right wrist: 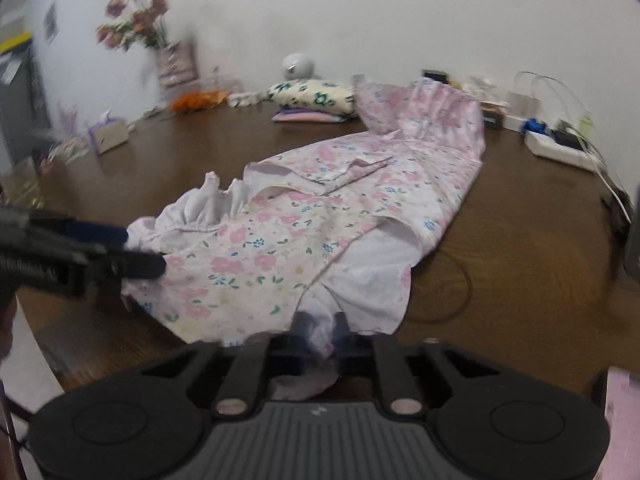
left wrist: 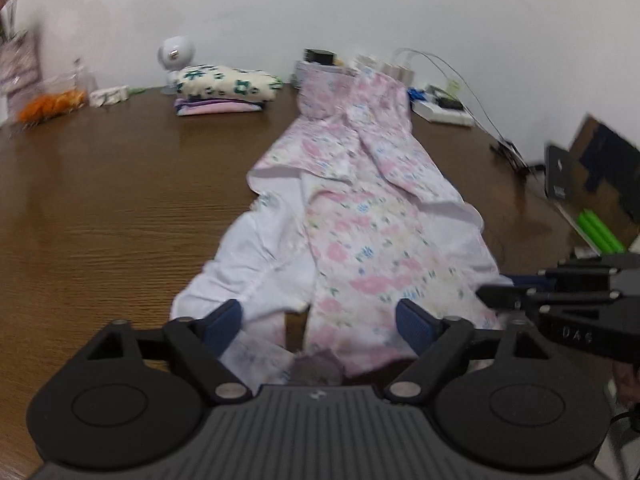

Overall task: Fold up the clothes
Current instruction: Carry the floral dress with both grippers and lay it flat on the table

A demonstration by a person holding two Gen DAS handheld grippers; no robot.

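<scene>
The left gripper (left wrist: 318, 320) stands released, the floral garment (left wrist: 352, 216) on the wooden table (left wrist: 112, 184) stretching ahead between its jaws; the right gripper (right wrist: 320, 330) clenches the garment's near hem.

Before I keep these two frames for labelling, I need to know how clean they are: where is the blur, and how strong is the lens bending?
Left wrist view: fisheye bows the table edge, corners go dark; the floral dress is soft, the box at right smeared. Right wrist view: same bending; the flowers are streaked by motion, the left tongs blurred. Light is flat, no glare.
</scene>
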